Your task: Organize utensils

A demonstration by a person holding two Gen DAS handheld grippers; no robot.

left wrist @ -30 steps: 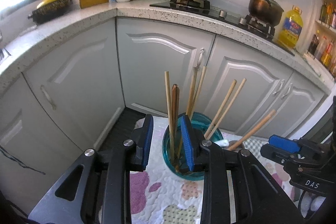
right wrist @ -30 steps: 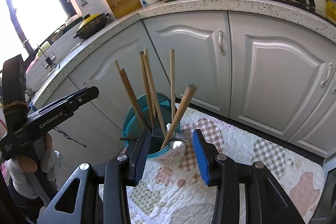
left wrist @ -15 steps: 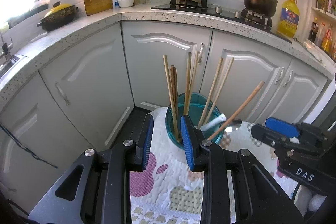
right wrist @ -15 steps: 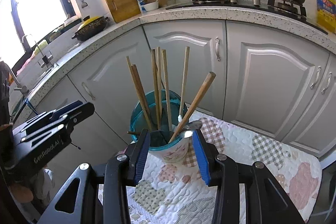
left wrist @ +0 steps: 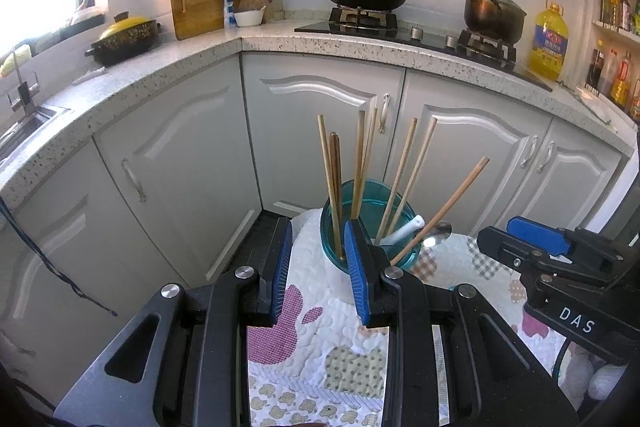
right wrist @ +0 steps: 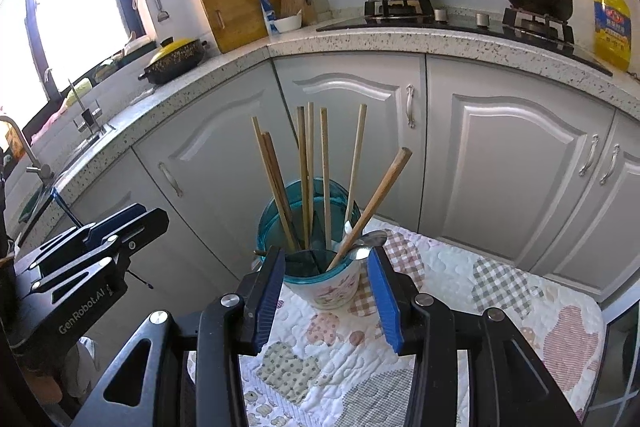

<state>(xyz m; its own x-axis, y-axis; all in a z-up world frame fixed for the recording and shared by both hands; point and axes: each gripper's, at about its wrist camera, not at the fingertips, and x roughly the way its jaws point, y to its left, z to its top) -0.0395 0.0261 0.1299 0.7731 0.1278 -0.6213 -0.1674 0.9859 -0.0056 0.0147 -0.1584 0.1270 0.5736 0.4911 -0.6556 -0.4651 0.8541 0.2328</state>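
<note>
Teal holder [right wrist: 298,201], floral cup [right wrist: 334,287], perhaps pink

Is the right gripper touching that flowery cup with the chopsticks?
Apart. In the right wrist view, quilt shows between each blue finger of the right gripper and the flowery cup.

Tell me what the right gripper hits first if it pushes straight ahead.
Probably the utensil holder: the open right gripper points straight at it, and its floral body sits between the fingers' line, though depth is unclear.
</note>
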